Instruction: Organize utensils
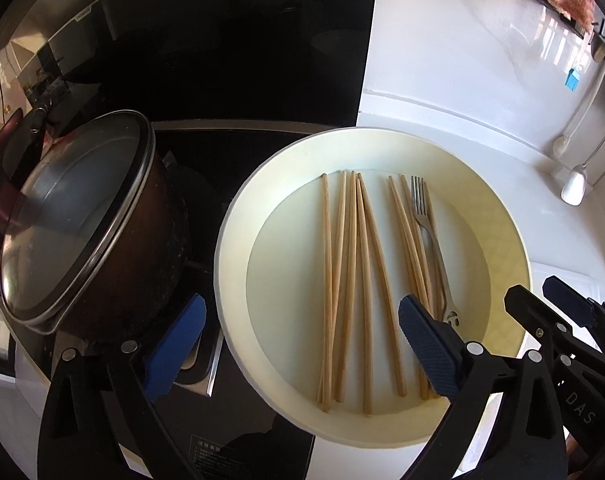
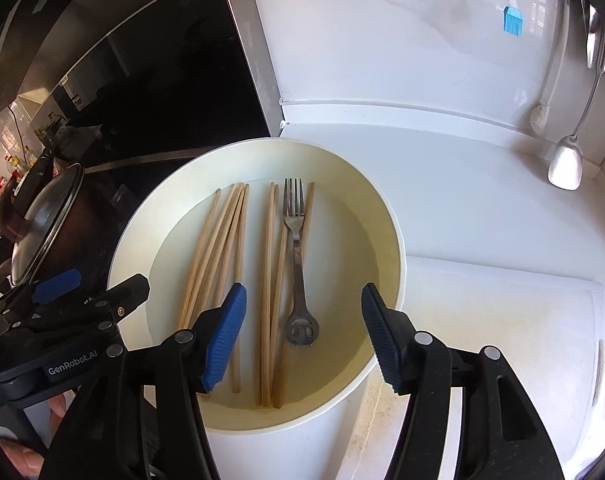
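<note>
Hovering above a round cream bowl point(image 1: 498, 216), both tools tilt steeply downward with nothing between their fingers. At the bottom of the left wrist view, the left gripper point(image 1: 298, 344) has its jaws spread wide, one ribbed blue pad point(image 1: 174, 344) over the dark stove edge at lower left and the other over the bowl's floor. At the bottom of the right wrist view, the right gripper point(image 2: 302, 340) stands partly open and empty, its blue pads point(image 2: 224, 336) either side of the fork's handle end but well above it. No earlier picture shows the jaws moving. The wooden chopsticks point(image 1: 344, 280) lie flat on the bowl's pale, smooth floor in two loose bundles, thin, straight and light tan, running lengthwise toward the cameras. A metal fork point(image 2: 296, 252) rests among the right-hand bundle, tines toward the top of the frame, with a cut-out pattern in its rounded handle end. Left of the bowl stands a dark brown pot point(image 1: 142, 240) under a steel-rimmed glass lid point(image 1: 66, 216). The glossy white desk point(image 2: 462, 200) fills the right side, a blue silicone brush point(image 2: 512, 20) hanging at upper right.
</note>
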Motion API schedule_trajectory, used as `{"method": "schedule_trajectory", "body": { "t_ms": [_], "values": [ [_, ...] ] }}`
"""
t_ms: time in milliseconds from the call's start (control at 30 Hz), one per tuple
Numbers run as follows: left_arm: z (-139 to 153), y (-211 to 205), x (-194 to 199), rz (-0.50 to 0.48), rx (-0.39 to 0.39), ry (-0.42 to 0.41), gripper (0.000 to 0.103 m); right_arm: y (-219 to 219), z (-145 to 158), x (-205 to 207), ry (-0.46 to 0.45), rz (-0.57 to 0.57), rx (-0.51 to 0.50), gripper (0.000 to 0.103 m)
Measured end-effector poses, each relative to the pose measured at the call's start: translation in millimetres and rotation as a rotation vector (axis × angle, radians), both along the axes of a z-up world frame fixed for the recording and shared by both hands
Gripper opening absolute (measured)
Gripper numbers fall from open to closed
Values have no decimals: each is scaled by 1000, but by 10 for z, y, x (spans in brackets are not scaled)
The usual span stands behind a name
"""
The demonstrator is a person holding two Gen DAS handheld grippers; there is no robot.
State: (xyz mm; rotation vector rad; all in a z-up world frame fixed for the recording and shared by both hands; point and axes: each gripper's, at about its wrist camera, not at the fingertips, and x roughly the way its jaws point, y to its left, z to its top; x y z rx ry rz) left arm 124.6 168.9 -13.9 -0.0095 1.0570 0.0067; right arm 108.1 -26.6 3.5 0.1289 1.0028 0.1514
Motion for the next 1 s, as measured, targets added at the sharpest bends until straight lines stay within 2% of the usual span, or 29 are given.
{"method": "schedule_trajectory", "body": {
  "t_ms": [100,667,1000],
  "values": [
    [36,-14,-63,1,4,-2,97,-11,22,-40,16,-14,-2,61],
    [107,-11,-180,32,-23,6,97,-24,88,-137,31,-24,-14,61],
    [137,-6,-179,39,-4,3,97,-33,128,-159,20,-29,-16,61]
  ]
}}
